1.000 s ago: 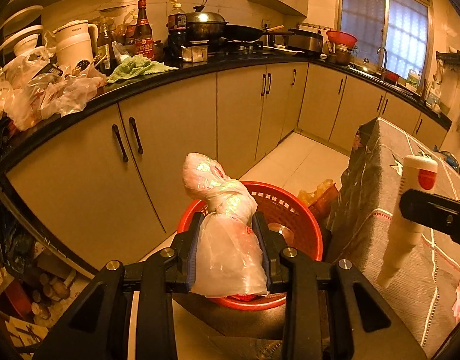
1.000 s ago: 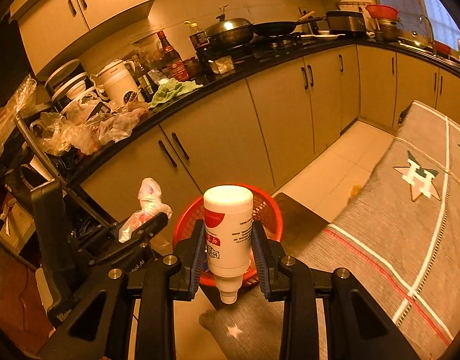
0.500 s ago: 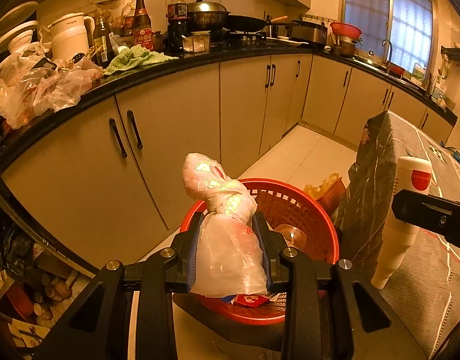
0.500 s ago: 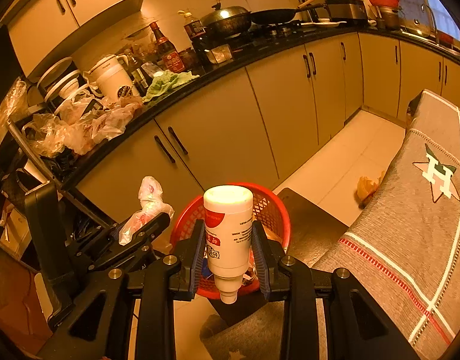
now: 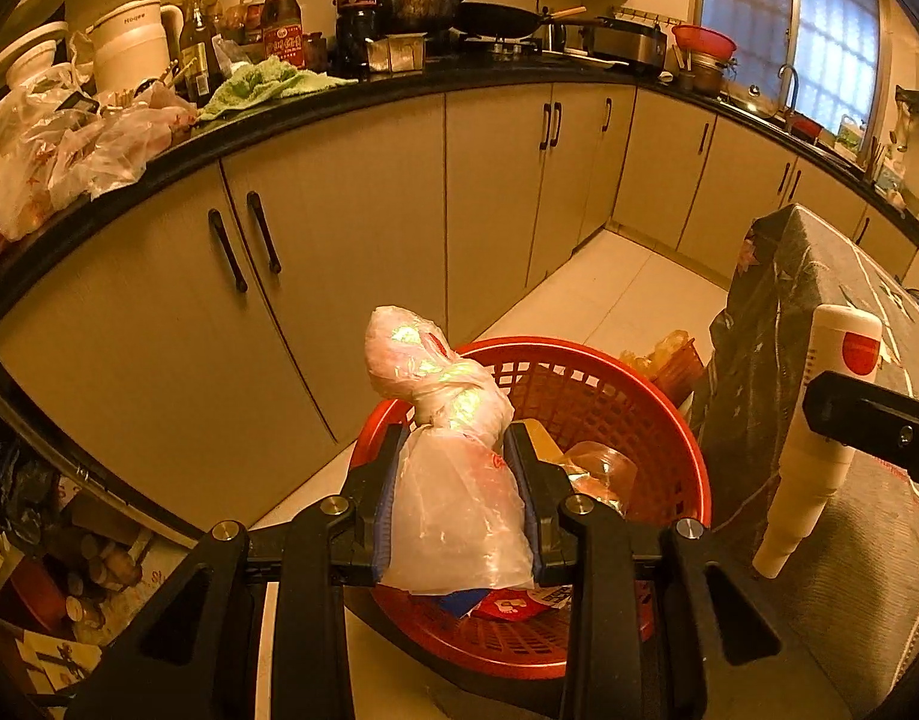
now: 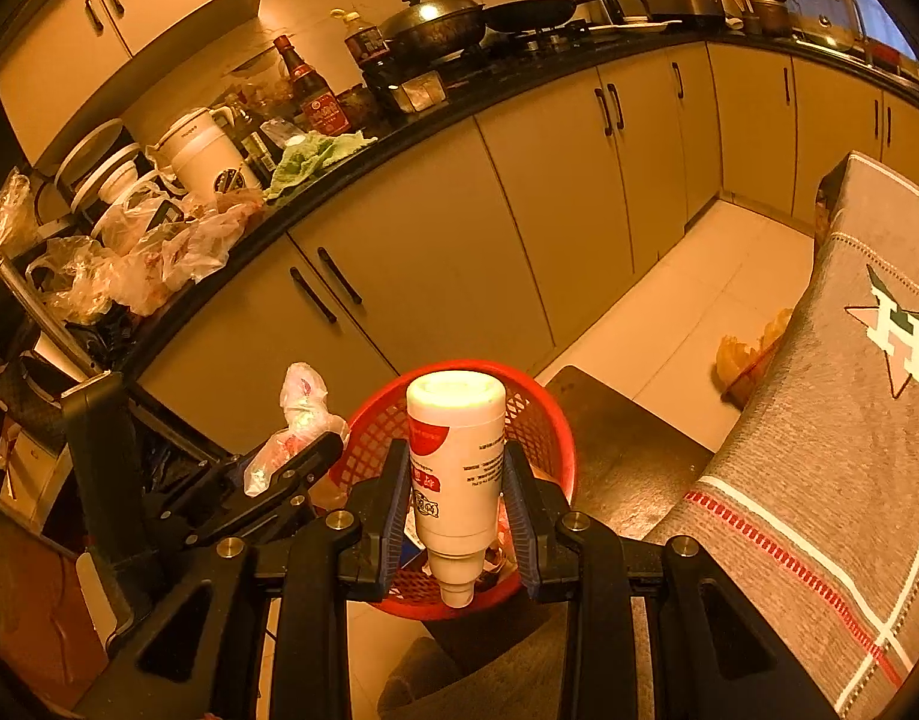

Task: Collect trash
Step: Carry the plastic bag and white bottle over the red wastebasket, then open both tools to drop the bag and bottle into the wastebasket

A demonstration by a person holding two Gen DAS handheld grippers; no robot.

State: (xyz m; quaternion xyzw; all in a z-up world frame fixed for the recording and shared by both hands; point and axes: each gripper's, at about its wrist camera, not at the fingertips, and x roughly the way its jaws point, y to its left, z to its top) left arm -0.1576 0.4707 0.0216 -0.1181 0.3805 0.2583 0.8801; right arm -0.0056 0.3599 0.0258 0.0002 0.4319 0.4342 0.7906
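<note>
My left gripper (image 5: 456, 480) is shut on a knotted clear plastic bag (image 5: 447, 456), which hangs over the near rim of the red mesh basket (image 5: 615, 396) on the floor. Wrappers and a clear plastic piece lie inside the basket. My right gripper (image 6: 458, 483) is shut on a white bottle with a red label (image 6: 456, 456), held cap down above the red mesh basket (image 6: 537, 420). In the left wrist view the white bottle (image 5: 819, 450) hangs at the right, beside the basket. The right wrist view shows the plastic bag (image 6: 297, 420) in the left gripper (image 6: 303, 462) left of the basket.
A table under a grey patterned cloth (image 6: 831, 450) stands right of the basket. Cream cabinets (image 5: 339, 240) under a black counter with pans, bottles and plastic bags run behind it. A yellowish bag (image 6: 747, 354) lies on the tiled floor near the table.
Both grippers have sunk and moved closer to the red basket, which now looks larger beneath them. Both grips are unchanged.
</note>
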